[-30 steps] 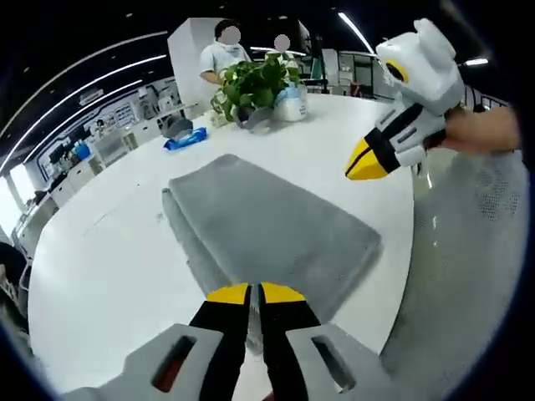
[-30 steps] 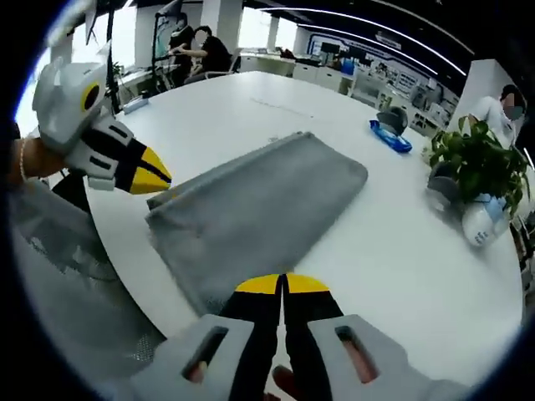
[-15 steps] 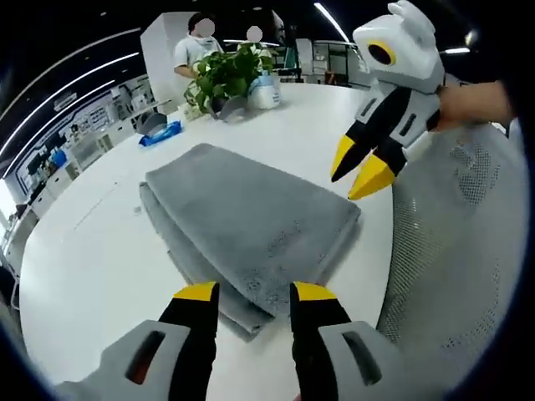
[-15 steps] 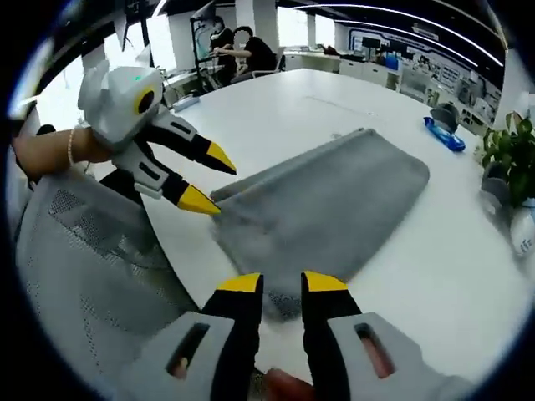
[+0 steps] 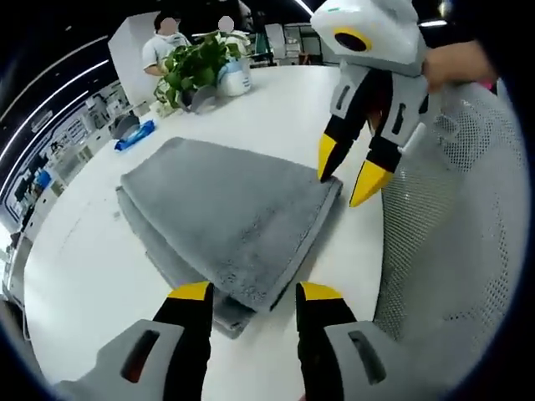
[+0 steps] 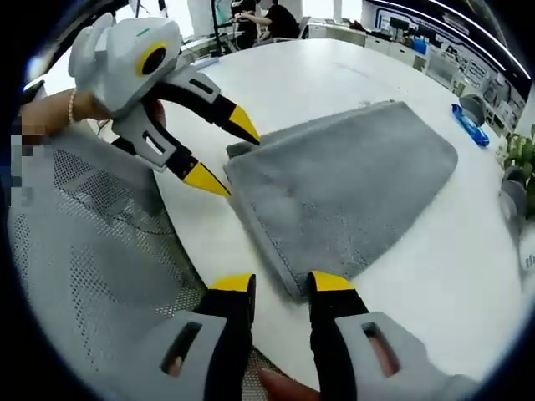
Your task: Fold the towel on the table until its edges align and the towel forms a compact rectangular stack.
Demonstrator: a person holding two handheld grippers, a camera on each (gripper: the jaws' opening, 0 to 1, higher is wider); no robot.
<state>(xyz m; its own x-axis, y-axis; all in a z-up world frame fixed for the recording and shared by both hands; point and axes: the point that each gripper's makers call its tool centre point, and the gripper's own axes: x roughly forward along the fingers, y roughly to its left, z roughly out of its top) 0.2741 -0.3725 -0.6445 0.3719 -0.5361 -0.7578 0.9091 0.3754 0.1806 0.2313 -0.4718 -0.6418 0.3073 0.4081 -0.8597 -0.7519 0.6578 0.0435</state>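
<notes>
Grey towel point(image 5: 226, 209) is seen folded on worktop point(image 5: 84, 276); soft, limp, prob. light. Both tongs, left point(image 5: 248, 292) & right point(image 6: 282, 284), are held apart, empty; near corners are best pinched.

text: none readable | labels: none | numbers: none

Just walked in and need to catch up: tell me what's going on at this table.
A person is folding a grey towel on a white table, holding one tool in each hand. The towel lies folded over on itself near the table's edge. The left tool and the right tool are both open, each poised at a near corner of the towel, gripping nothing.
</notes>
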